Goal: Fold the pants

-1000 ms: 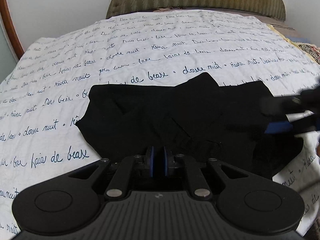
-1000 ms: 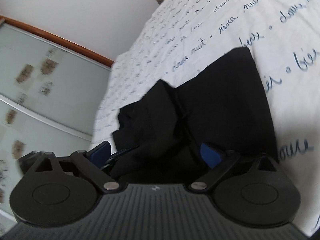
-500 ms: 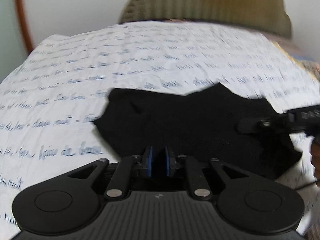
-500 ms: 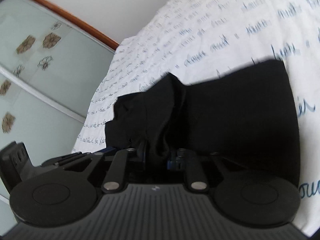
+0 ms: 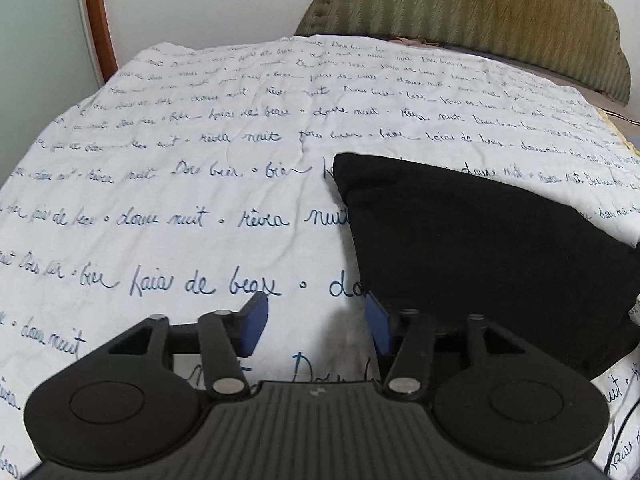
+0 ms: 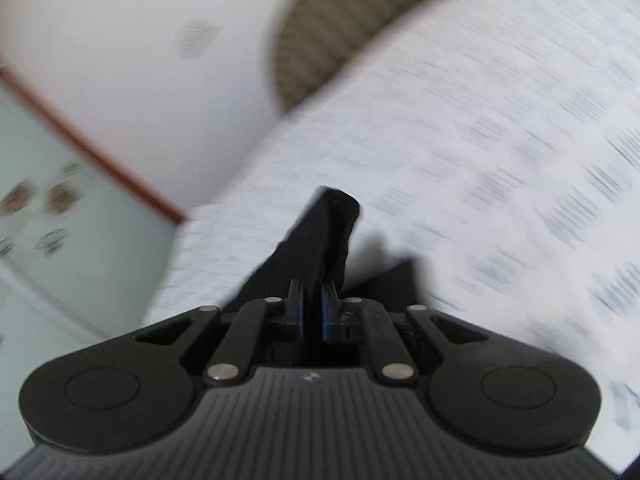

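We hold our right gripper (image 6: 311,308) clenched on a bunch of the soft black fabric pants (image 5: 480,248), which rises straight ahead at twelve o'clock between its blue pads (image 6: 329,307), probably to carry this part over for the next fold. Our left gripper (image 5: 316,320) has just been opening and now stands released with nothing between its fingers, perhaps because its share of the fold is finished. The pants lie on the white bedsheet with blue handwriting (image 5: 200,184), at about two o'clock from the left fingers, just beside the right pad.

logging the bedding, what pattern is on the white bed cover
Rows of dark blue cursive handwriting on the white bed cover, sharpest in the left wrist view.
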A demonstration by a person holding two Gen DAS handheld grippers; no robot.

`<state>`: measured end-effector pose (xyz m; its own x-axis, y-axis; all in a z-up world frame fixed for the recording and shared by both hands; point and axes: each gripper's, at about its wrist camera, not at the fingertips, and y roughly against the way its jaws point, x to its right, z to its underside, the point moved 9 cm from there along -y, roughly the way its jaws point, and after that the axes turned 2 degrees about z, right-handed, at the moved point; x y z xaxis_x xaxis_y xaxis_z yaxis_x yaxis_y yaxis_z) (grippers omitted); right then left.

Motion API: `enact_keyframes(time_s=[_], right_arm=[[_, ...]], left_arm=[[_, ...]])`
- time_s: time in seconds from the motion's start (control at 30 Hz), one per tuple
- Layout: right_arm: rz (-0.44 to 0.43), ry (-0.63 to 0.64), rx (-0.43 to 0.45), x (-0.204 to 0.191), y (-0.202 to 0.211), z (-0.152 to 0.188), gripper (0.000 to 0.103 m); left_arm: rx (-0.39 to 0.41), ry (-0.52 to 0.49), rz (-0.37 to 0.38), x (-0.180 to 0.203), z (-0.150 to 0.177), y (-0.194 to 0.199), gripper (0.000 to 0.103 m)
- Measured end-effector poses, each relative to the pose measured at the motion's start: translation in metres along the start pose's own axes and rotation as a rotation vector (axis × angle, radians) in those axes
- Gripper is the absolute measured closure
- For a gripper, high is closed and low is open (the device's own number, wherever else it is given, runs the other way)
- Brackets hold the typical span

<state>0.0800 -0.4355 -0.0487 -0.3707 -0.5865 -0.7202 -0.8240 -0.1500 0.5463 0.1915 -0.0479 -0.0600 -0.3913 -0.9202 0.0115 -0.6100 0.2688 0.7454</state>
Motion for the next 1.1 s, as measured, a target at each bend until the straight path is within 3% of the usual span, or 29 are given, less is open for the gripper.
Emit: enact_keyframes(time_s=[0.13,0.27,0.3,0.37,0.4,0.47,0.5,0.53,0.8,0.87,0.9,0.93,1.03,1.1], right_arm=[[0.038,-0.053,0.023,0.026,0.006,0.004,0.1],[0.009,0.088,0.003,0.001,0.006,0.006,0.092],[0.011,0.1,-0.008,-0.002,0.003,0.008,0.089],[0.01,0.124,-0.031,-0.006,-0.003,0.011,0.065],[0.004,0.119,-0.04,-0.006,-0.005,0.013,0.062],[0.018,0.157,-0.043,-0.007,-0.006,0.019,0.063],[0.028,0.174,-0.039,-0.006,-0.006,0.021,0.071],[0.052,0.197,-0.03,-0.006,-0.005,0.022,0.093],[0.079,0.248,0.024,-0.007,0.017,0.022,0.096],[0.106,0.193,0.015,0.008,0.015,0.022,0.08],[0.083,0.148,0.018,0.013,0.017,0.022,0.058],[0.038,0.104,0.018,0.015,0.02,0.023,0.047],[-0.02,0.051,0.009,0.018,0.022,0.028,0.039],[-0.032,0.049,-0.003,0.017,0.018,0.032,0.044]], left_arm=[[0.01,-0.034,-0.022,0.006,0.0,0.002,0.049],[0.03,-0.05,-0.011,0.01,-0.001,0.007,0.049],[0.035,-0.05,-0.003,0.011,-0.001,0.008,0.049],[0.041,-0.049,0.006,0.013,-0.001,0.011,0.049],[0.043,-0.052,0.005,0.014,-0.001,0.012,0.047],[0.05,-0.06,-0.008,0.014,-0.001,0.014,0.043],[0.055,-0.065,-0.011,0.015,-0.001,0.015,0.04],[0.059,-0.07,-0.009,0.016,-0.002,0.016,0.038],[0.045,-0.088,0.0,0.021,0.003,0.013,0.037],[0.043,-0.089,-0.002,0.021,0.003,0.012,0.037],[0.044,-0.089,-0.002,0.021,0.004,0.012,0.037],[0.045,-0.089,-0.002,0.021,0.004,0.012,0.037],[0.042,-0.086,-0.001,0.022,0.003,0.012,0.037],[0.04,-0.09,-0.001,0.024,0.003,0.012,0.037]])
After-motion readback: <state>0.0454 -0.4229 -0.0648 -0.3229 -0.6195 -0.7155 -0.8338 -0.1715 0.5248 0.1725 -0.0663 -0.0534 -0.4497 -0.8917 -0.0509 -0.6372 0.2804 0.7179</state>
